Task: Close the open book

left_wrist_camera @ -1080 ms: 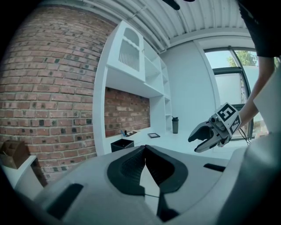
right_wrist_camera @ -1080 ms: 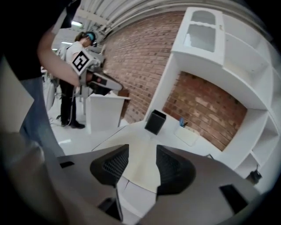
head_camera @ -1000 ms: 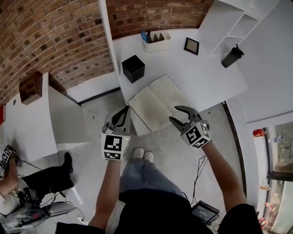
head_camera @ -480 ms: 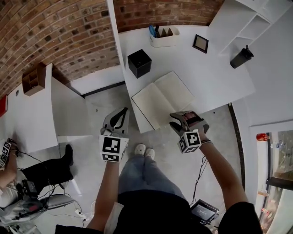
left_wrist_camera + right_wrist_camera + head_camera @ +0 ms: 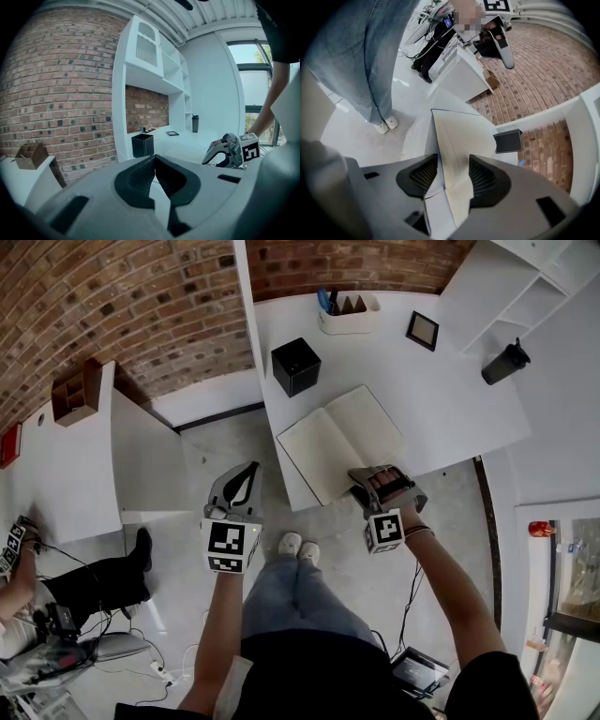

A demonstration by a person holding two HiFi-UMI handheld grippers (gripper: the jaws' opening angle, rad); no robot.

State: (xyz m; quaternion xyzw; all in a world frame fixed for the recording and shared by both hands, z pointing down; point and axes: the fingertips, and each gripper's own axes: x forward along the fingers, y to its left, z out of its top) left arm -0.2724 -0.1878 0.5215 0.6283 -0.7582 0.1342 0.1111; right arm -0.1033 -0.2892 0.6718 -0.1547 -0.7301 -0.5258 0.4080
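Right gripper (image 5: 382,479): jaws parted and set around the near edge of the book's right-hand half; in the right gripper view a pale sheet stands between the two pads, which have not met on it.
Left gripper (image 5: 246,474): clenched, pad tips meeting, nothing between them; held off the table over the floor, left of the book and apart from it.
Book (image 5: 342,442): lying open, blank cream pages up, at the near edge of the white table (image 5: 450,390), turned at an angle to that edge.
Black box (image 5: 296,366): upright on the table just beyond the book's left half, not touching it.
White organiser (image 5: 349,312): at the table's far edge against the brick wall (image 5: 112,306), pens standing in it.
Small frame (image 5: 423,330): flat on the table, right of the organiser.
Dark bottle (image 5: 504,362): upright at the table's right side, near the white shelving (image 5: 525,287).
Shoes (image 5: 295,547): on the floor between the two grippers.
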